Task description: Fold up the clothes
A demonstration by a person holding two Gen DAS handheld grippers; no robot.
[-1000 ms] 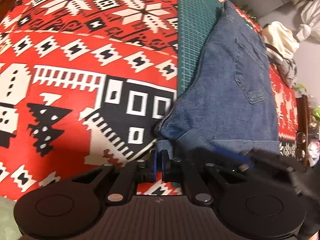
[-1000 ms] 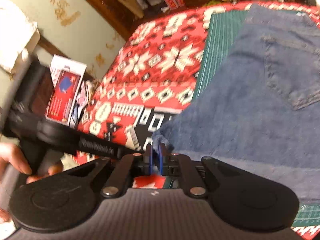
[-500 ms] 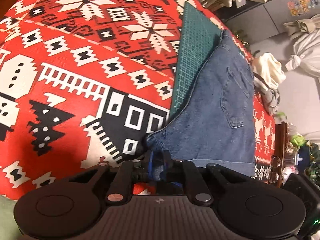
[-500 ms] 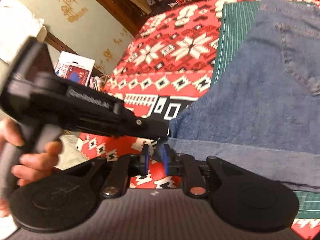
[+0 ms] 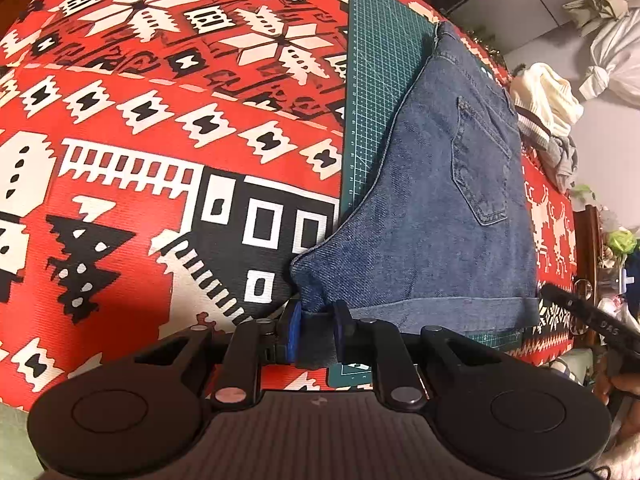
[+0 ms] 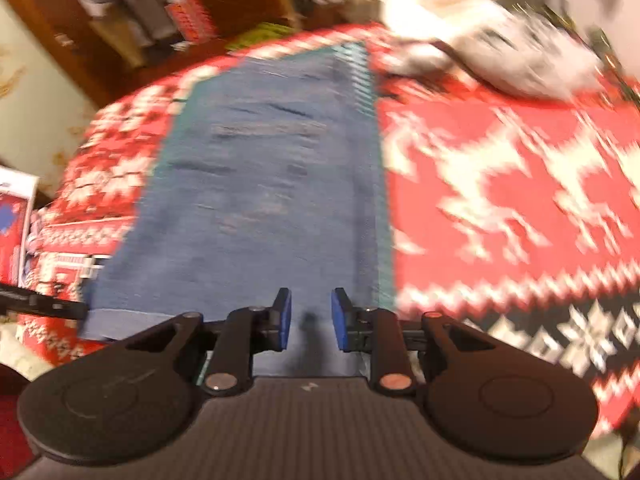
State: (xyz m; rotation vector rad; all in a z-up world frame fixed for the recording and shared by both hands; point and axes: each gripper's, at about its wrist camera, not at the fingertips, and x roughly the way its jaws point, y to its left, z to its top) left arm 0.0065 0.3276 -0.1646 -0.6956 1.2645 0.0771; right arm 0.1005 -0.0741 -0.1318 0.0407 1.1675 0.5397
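Both grippers were working the near hem of the denim shorts point(image 5: 448, 208), which lay folded and flat on the green cutting mat point(image 5: 376, 64) over the red patterned cloth point(image 5: 120, 128). I had the left gripper point(image 5: 316, 330) spread apart at the shorts' near left corner, with denim sitting between the blue pads point(image 5: 295, 320) but not pinched, so I counted it as let go. In the right wrist view the right gripper point(image 6: 307, 318) hung parted above the hem edge near the middle of the shorts point(image 6: 260, 184), holding nothing (that picture was badly smeared, so I could not say whether its tips touched the fabric). A heap of pale clothes point(image 5: 540, 104) lay at the far right side of the cloth, apart from the shorts.

I judged one fold laid down and released, with the shorts ready for another fold or for smoothing. To fold again, I would need each gripper to close on a near corner of the hem, catching all layers at once, then lift both evenly and carry them toward the waistband. Denim is stiff and heavy, so a shallow bite could slip.
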